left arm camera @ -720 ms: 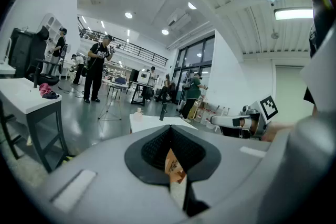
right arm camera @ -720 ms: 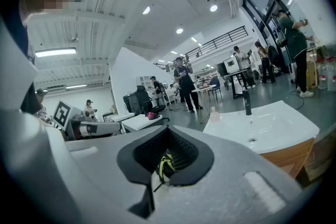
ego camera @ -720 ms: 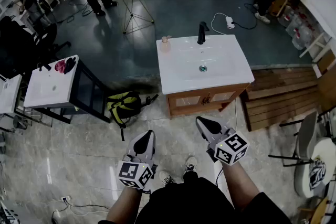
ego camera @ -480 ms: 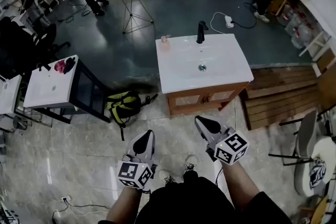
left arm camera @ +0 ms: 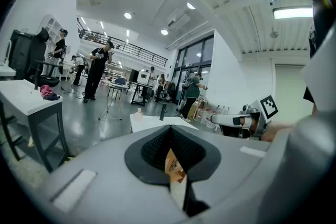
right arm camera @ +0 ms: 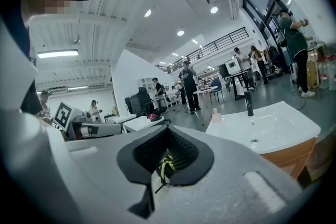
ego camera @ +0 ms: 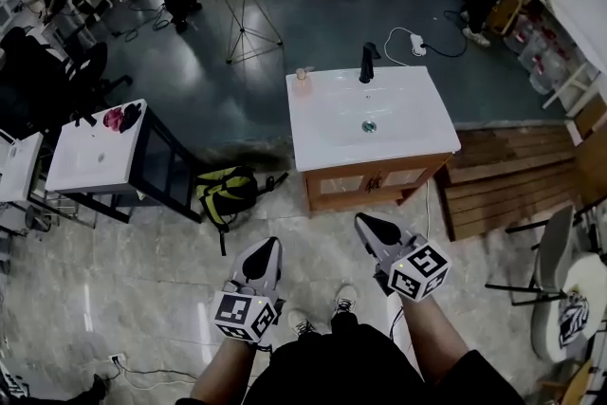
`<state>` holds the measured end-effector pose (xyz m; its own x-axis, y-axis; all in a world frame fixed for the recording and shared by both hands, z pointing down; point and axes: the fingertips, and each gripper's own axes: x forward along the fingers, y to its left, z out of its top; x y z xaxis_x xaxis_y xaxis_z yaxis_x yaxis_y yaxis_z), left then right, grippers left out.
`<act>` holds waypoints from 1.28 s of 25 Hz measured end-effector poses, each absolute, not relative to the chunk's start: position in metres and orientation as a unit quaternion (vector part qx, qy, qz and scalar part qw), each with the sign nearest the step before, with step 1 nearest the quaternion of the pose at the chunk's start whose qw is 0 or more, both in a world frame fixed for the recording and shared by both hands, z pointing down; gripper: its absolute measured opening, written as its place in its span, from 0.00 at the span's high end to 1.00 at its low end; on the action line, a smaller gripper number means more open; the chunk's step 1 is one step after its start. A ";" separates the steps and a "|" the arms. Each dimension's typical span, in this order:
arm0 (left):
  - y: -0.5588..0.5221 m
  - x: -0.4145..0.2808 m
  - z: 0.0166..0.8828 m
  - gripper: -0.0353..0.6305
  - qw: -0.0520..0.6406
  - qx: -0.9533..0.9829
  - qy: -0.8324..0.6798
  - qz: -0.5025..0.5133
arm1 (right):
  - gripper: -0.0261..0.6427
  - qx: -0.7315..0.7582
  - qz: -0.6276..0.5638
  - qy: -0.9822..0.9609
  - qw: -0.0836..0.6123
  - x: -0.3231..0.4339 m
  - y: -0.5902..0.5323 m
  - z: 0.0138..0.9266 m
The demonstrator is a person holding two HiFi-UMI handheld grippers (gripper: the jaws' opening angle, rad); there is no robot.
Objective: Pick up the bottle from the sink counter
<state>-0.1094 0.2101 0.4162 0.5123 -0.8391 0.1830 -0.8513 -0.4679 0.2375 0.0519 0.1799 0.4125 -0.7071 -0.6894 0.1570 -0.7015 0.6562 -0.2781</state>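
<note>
Bottle [ego camera: 303, 79] stands upright at the far left corner of the counter [ego camera: 417, 130], well ahead of left tool [ego camera: 263, 252] and right tool [ego camera: 372, 226], both closed and empty, neither clearly nearer.

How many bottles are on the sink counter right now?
1: the bottle stands at the far left corner of the sink counter, left of the black faucet. No other shows there.
</note>
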 end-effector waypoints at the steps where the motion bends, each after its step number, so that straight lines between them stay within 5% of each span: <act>1: 0.210 -0.109 0.416 0.94 0.150 0.856 -0.494 0.020 | 0.96 0.382 0.161 -0.910 0.020 0.052 0.180 0.412; 32: 0.161 -0.046 0.408 0.94 0.138 0.846 -0.515 0.021 | 0.96 0.362 0.158 -0.919 -0.003 0.114 0.123 0.404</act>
